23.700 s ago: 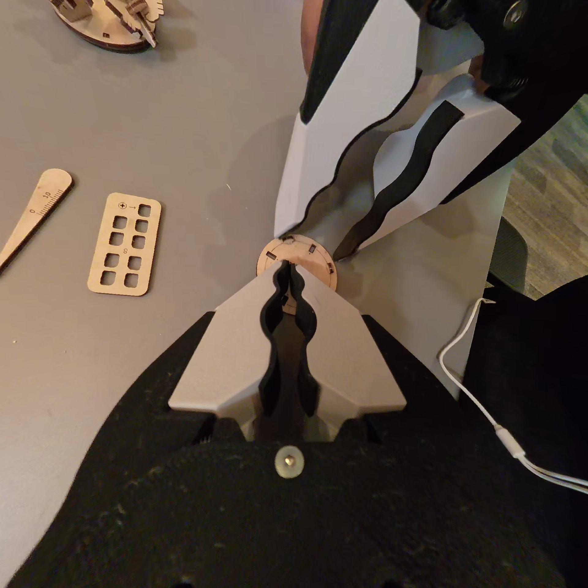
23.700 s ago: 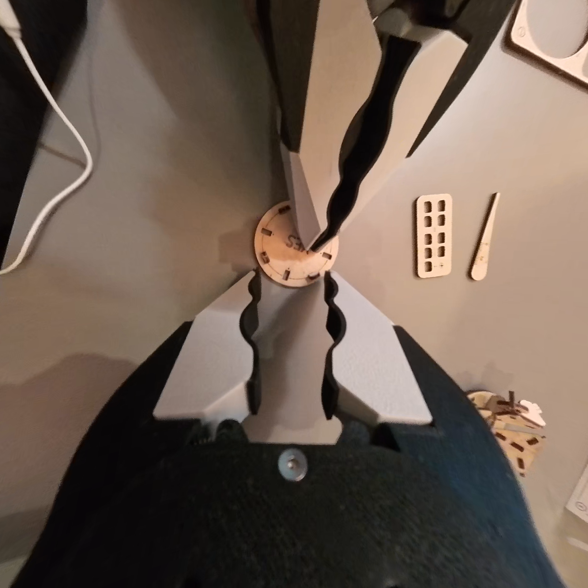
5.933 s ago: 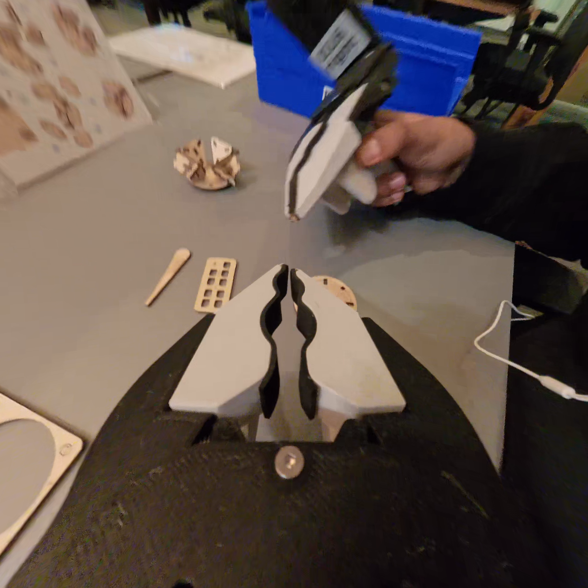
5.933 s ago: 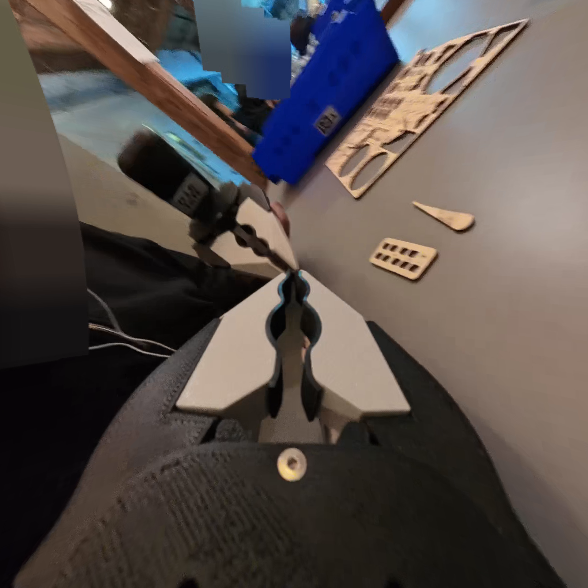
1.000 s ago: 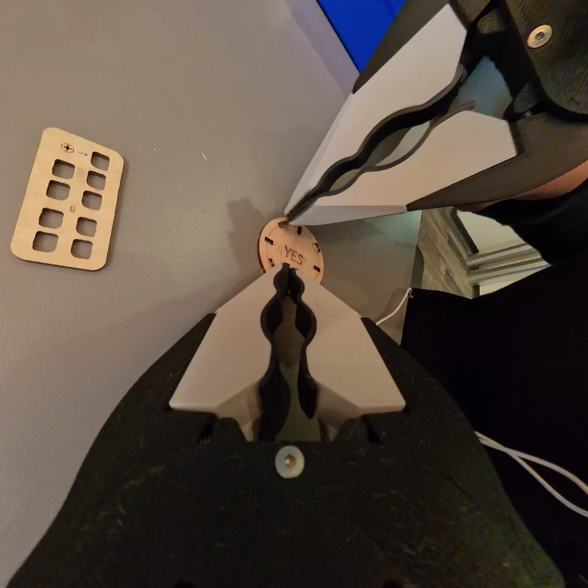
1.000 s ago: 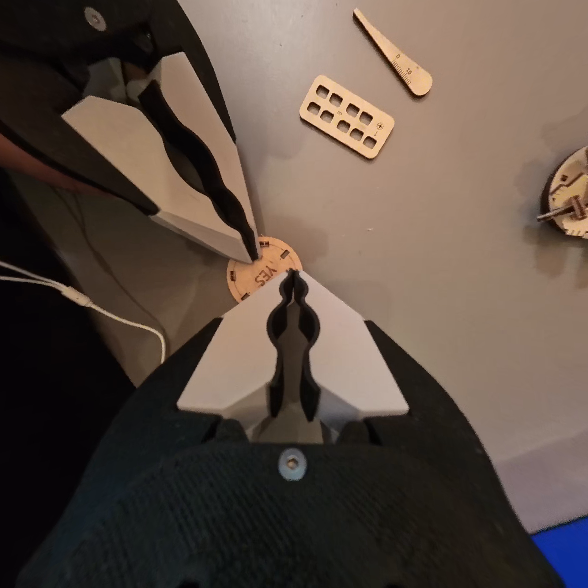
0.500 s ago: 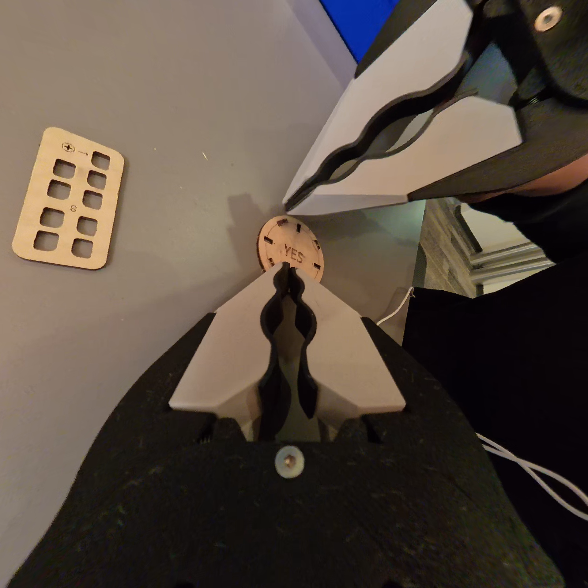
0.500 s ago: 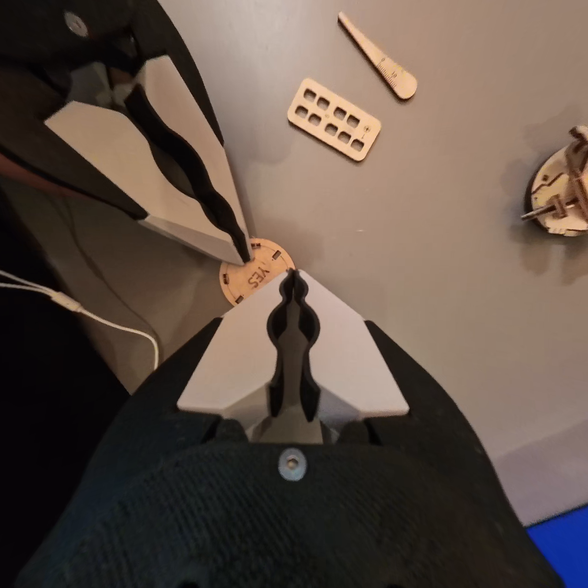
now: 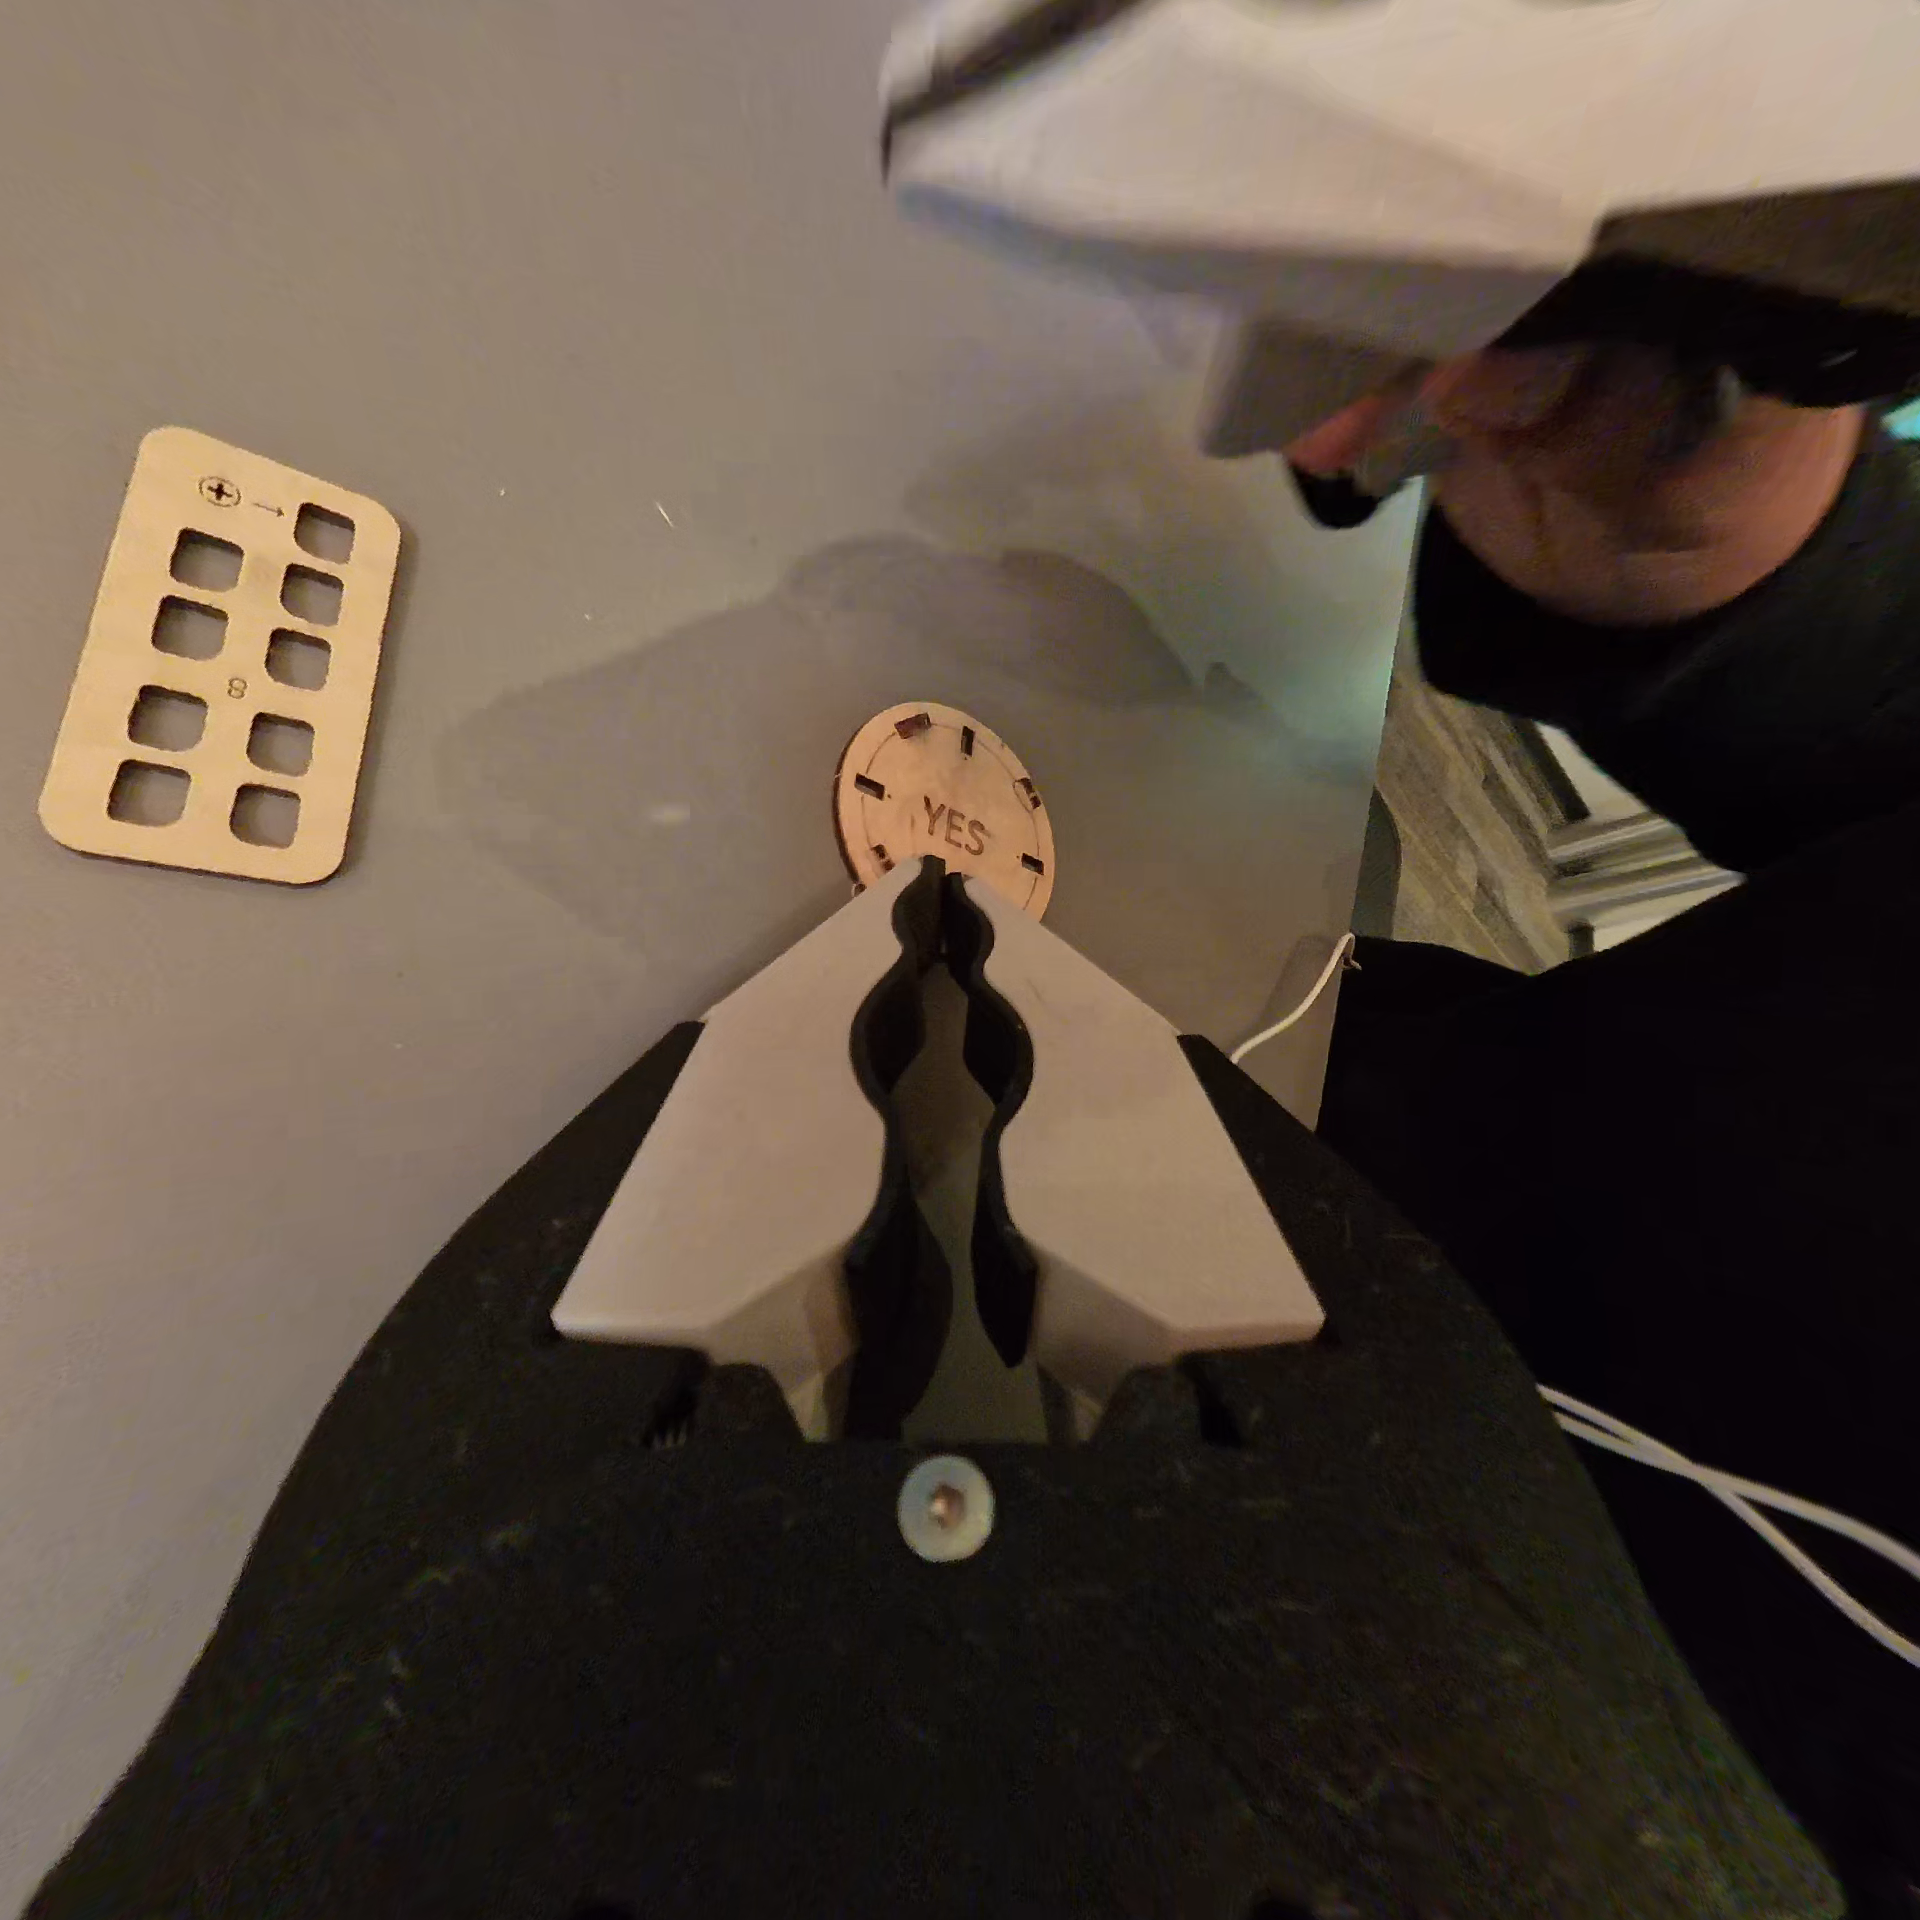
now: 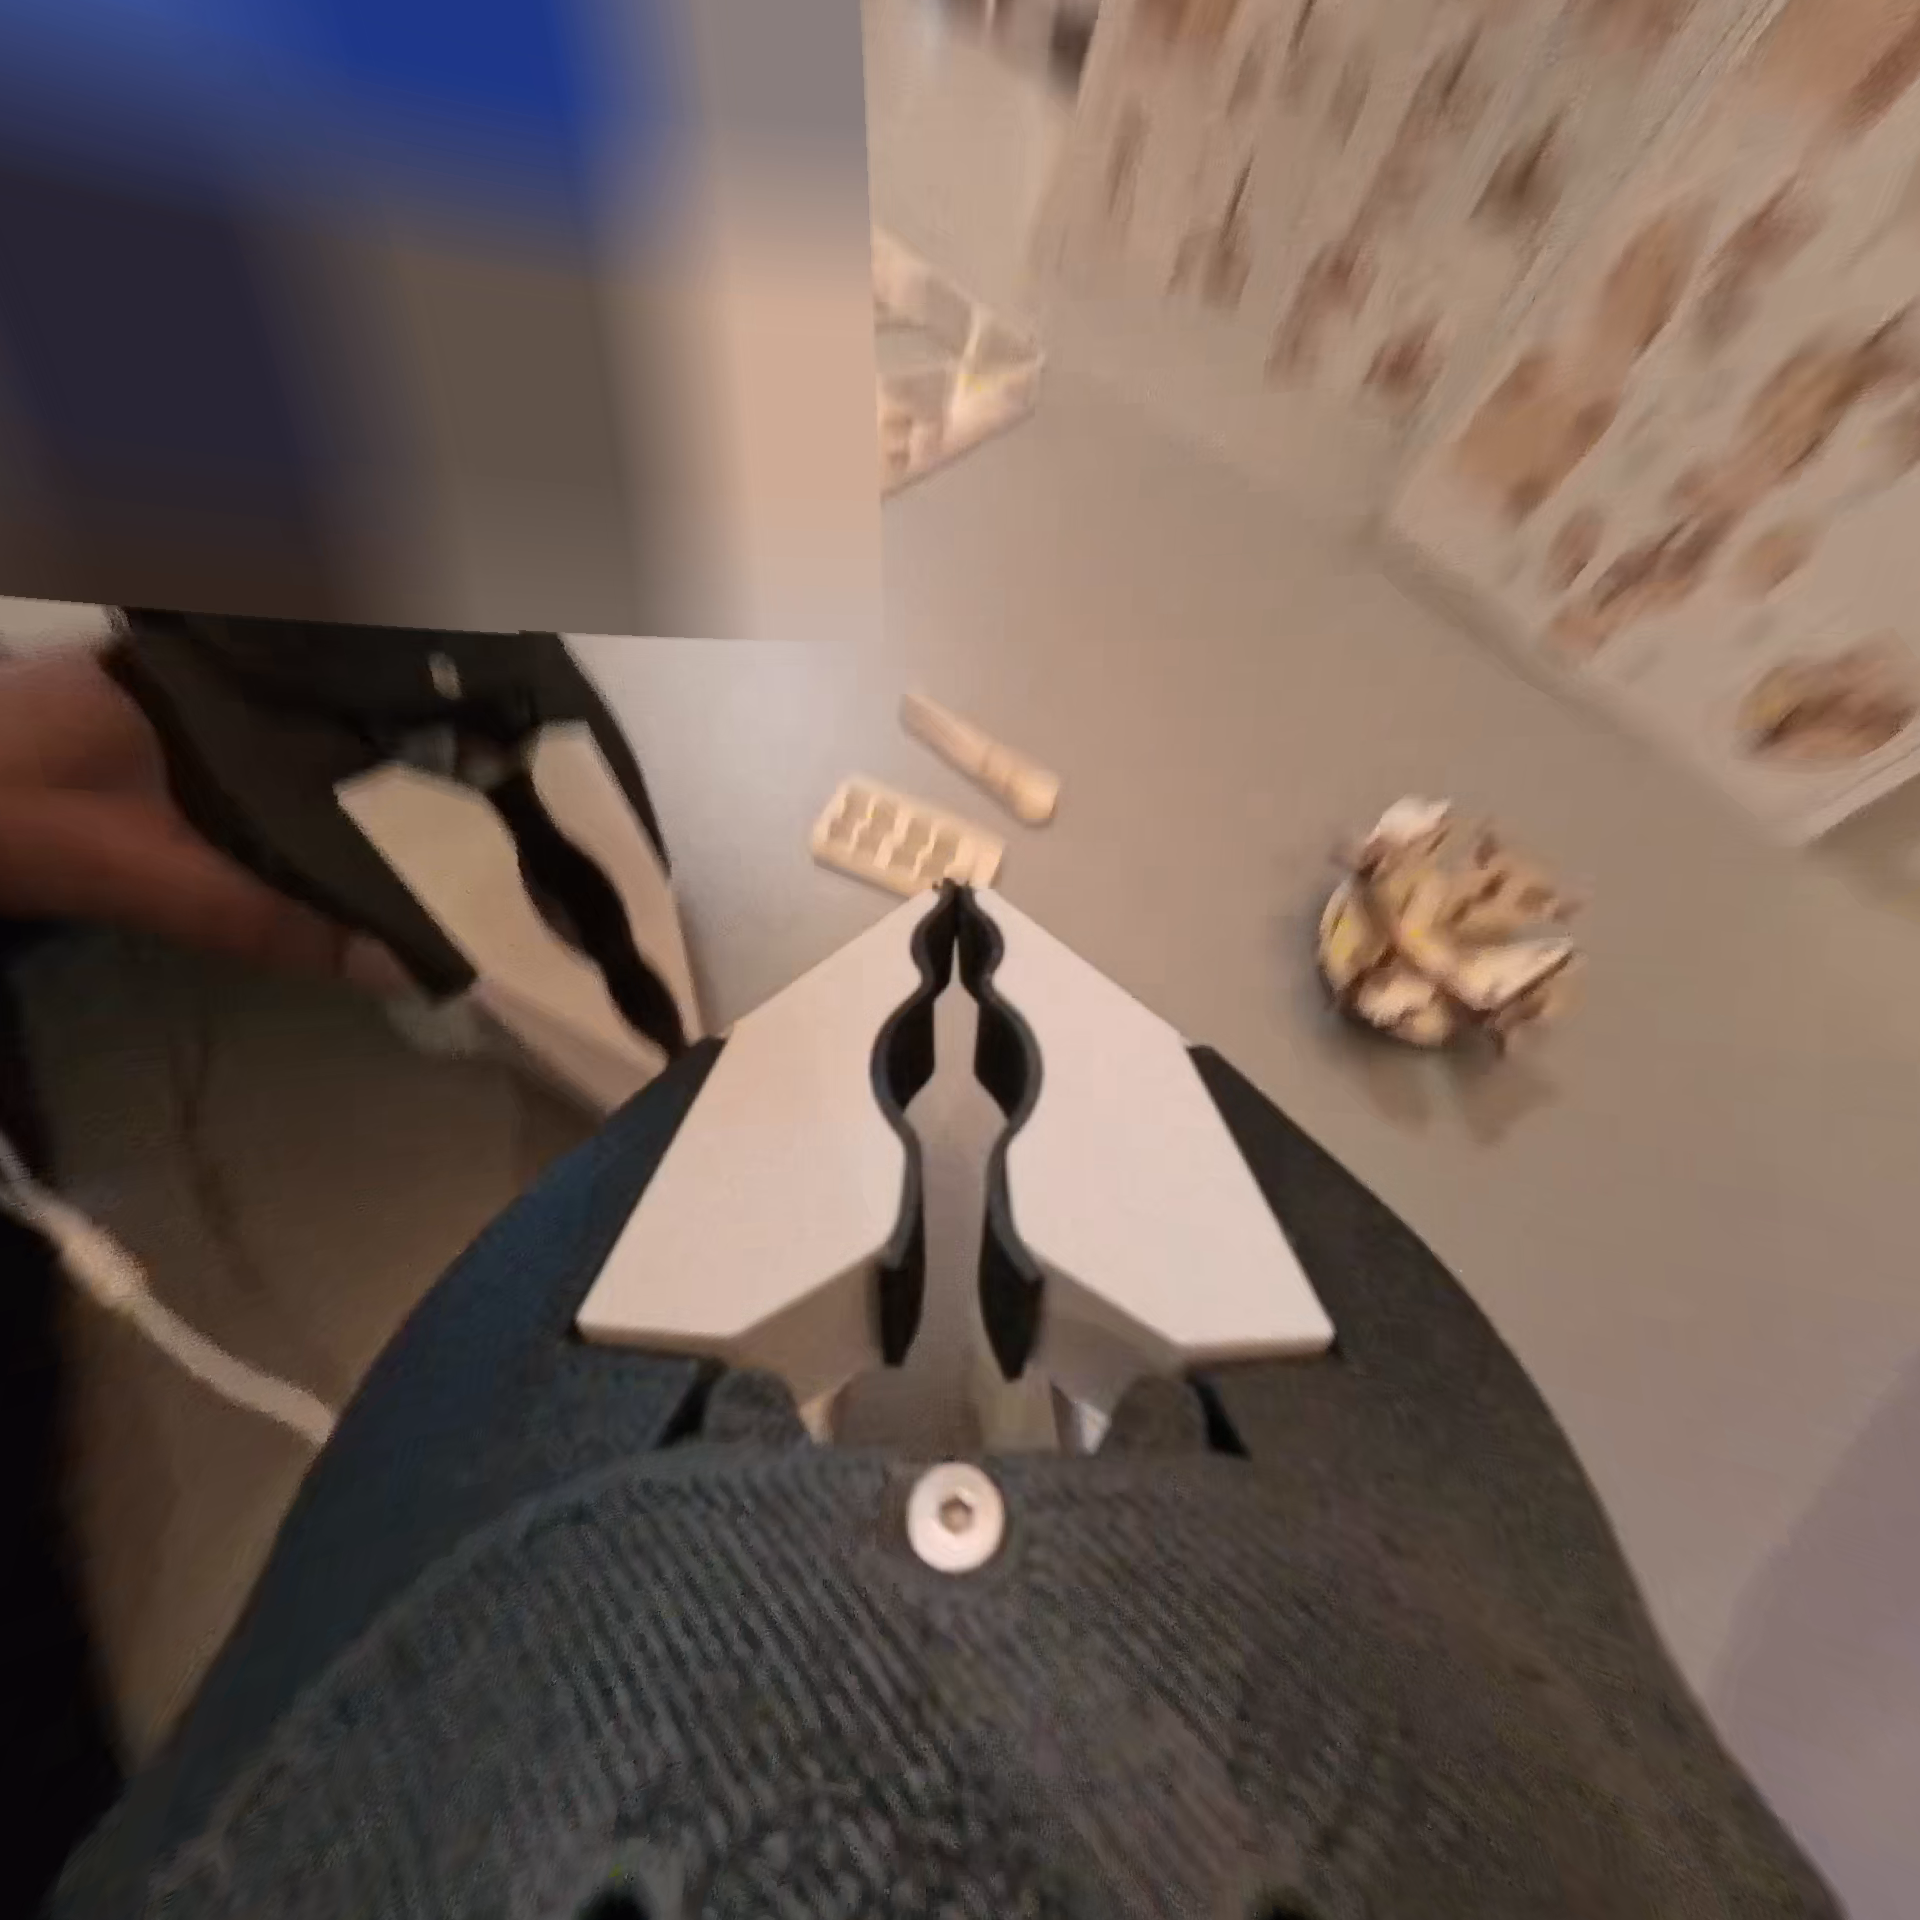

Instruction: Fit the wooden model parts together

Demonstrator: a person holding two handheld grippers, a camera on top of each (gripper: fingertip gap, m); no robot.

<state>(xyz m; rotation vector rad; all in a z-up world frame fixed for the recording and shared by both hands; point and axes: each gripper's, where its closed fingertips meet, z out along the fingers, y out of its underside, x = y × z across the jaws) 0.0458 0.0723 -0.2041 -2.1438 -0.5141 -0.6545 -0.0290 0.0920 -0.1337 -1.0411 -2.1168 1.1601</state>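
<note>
Grey tabletop (image 9: 623,312) fills both views, dimly lit. Just ahead of the left gripper (image 9: 940,871) lies a round wooden disc (image 9: 940,800) with small slots around its rim and a short engraved word at its centre. The left claw is clenched, its black wavy pads meeting at the tips, which overlap the disc's near edge; nothing is held between them. Well off to its left lies a wooden plate with ten holes (image 9: 223,660), bearing small engraved marks. Above and to the right, blurred, hangs the right gripper (image 10: 954,891), gripped by a hand (image 9: 1600,478). Seen from its own camera, the right claw is likewise clenched on nothing, lifted above the table, with the holed plate, a tapered wooden stick (image 10: 982,758) and a blurred wooden assembly (image 10: 1444,925) beyond it.
</note>
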